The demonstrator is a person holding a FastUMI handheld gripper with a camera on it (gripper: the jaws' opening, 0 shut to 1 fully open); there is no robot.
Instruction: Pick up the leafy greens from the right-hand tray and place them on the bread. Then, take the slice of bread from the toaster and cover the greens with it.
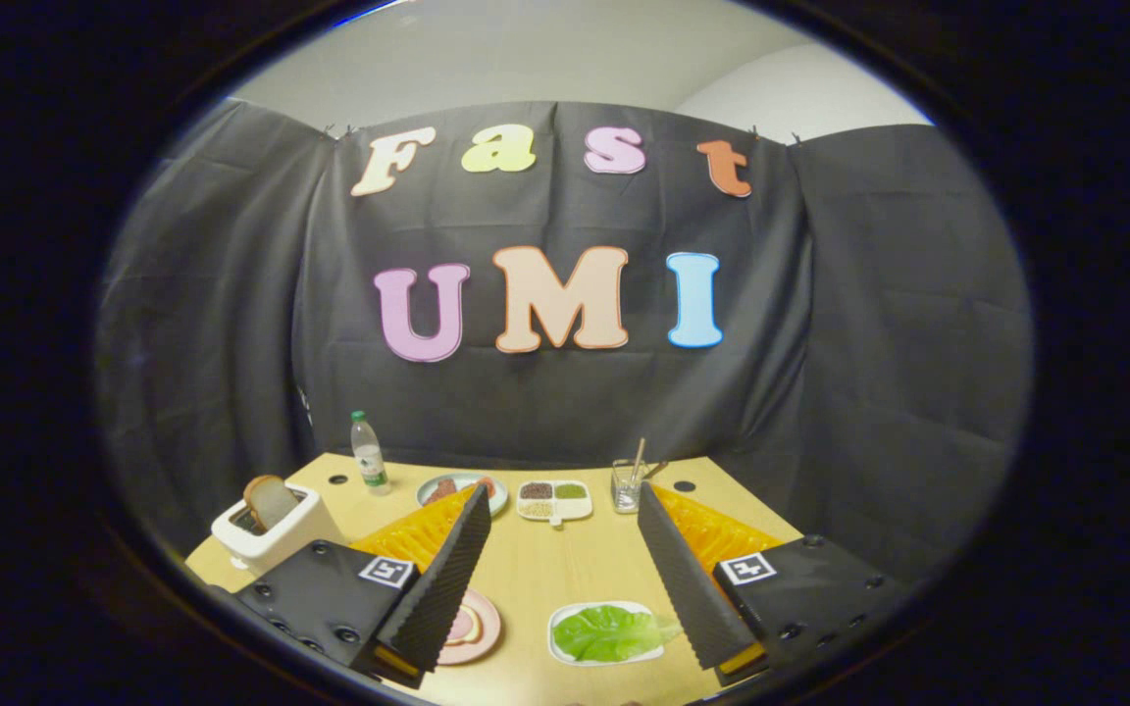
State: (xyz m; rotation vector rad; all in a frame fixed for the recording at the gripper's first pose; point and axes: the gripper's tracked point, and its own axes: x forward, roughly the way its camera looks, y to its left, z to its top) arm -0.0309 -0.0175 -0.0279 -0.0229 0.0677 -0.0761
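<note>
Gripper [565, 549] above the wooden table [565, 569], jaws wide apart, holding nothing.
Green leafy lettuce [609, 632] lies in a white tray [558, 642] between the fingers; a brown bread slice [271, 500] stands in the white toaster [266, 539].

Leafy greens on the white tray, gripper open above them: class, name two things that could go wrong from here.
1. The leafy greens lie flat on the white tray, so the open gripper might pinch only an edge and tear or drop them.
2. The pink plate sits close beside the tray, partly hidden behind one finger, so lowering the gripper could knock it.
</note>
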